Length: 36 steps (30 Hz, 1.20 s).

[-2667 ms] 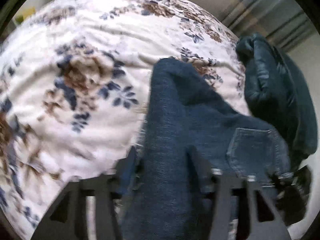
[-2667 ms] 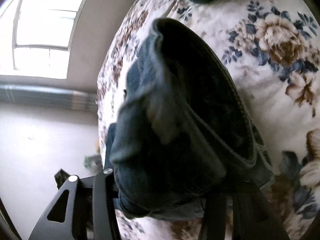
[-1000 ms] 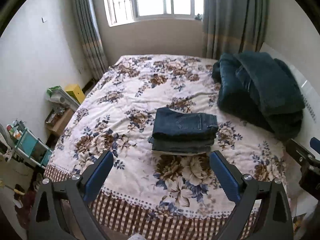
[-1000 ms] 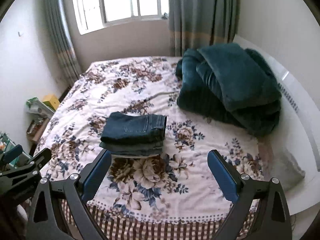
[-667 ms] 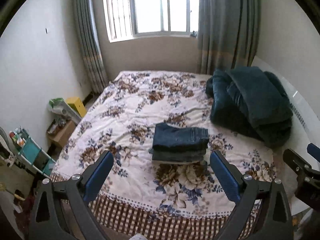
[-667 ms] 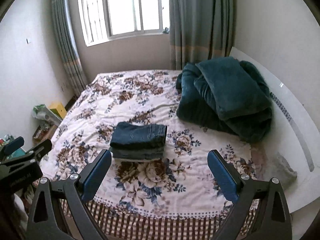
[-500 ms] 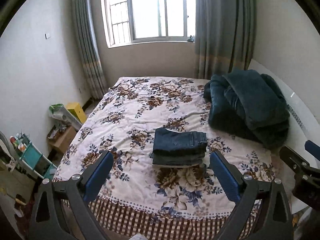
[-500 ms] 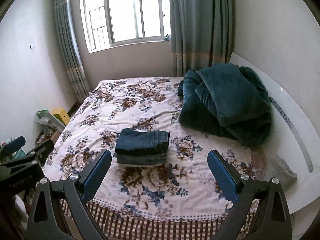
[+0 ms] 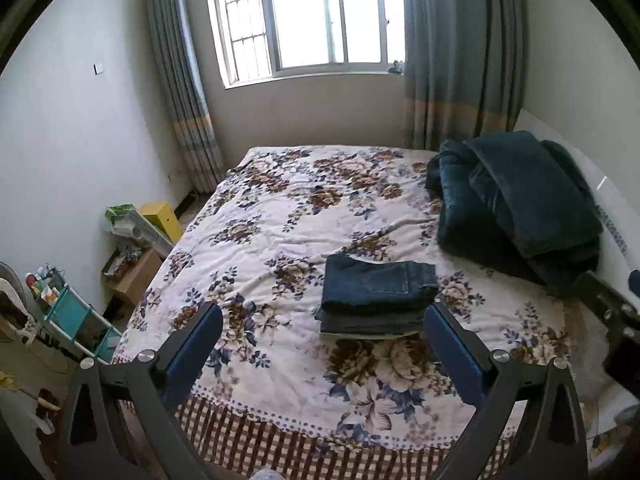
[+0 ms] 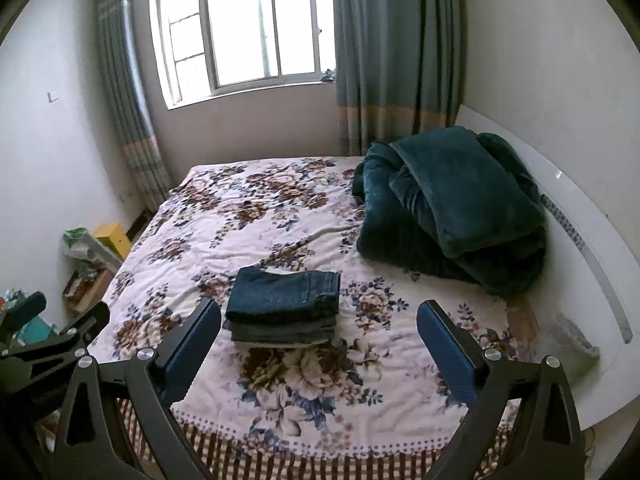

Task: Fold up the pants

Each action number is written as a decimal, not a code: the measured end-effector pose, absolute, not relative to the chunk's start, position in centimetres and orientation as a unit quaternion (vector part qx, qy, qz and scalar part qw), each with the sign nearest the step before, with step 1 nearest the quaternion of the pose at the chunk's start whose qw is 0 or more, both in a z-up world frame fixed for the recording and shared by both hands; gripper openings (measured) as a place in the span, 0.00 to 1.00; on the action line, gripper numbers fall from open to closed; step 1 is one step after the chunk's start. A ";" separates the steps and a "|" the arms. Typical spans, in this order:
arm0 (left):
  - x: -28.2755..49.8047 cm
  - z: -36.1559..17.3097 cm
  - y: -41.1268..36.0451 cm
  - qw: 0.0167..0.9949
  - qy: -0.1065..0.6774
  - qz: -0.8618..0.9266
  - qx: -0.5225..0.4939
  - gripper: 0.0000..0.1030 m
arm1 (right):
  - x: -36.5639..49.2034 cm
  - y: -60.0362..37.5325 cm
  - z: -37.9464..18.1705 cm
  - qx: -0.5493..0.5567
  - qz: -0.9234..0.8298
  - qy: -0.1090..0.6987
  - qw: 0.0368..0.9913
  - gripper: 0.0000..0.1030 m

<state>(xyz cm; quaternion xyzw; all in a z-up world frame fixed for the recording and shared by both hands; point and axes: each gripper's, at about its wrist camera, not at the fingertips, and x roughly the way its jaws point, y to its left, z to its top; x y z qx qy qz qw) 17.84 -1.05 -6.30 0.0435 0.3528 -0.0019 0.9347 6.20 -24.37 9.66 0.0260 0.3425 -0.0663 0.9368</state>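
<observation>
Both grippers hang well back from the bed [image 9: 500, 344] with jaws spread wide and nothing between them: left gripper [image 9: 323, 344], right gripper [image 10: 319, 336]. Folded jeans [image 9: 378, 286] sit as a neat top layer on a small stack of folded garments [image 9: 370, 326], near the foot edge of the floral bedspread [image 10: 280, 216], with the dark teal blanket [image 10: 456, 204] heaped well apart at two o'clock from them. Folding looks finished, I'd say; this reads as the step-away. Any next move would only be tidying, or fetching another pair, though none shows.
</observation>
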 end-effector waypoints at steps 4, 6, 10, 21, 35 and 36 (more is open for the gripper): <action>19.4 -7.5 -1.2 0.931 0.360 -0.002 0.049 1.00 | 8.5 -24.5 8.6 0.017 -0.074 0.342 0.937 0.97; 20.3 -8.2 -1.3 0.929 0.367 0.002 0.051 1.00 | 9.6 -24.5 8.0 0.011 -0.078 0.345 0.935 0.97; 21.8 -9.5 -1.5 0.923 0.382 0.003 0.053 1.00 | 11.9 -24.7 6.2 0.009 -0.079 0.361 0.929 0.97; 23.1 -10.6 -1.6 0.918 0.394 0.009 0.056 1.00 | 14.8 -25.3 2.4 0.020 -0.078 0.392 0.916 0.97; 23.7 -10.5 -2.0 0.918 0.393 0.010 0.055 1.00 | 16.0 -24.9 1.0 0.021 -0.067 0.403 0.912 0.99; 23.7 -10.5 -2.0 0.917 0.394 0.009 0.055 1.00 | 16.1 -24.8 0.9 0.019 -0.066 0.402 0.913 0.99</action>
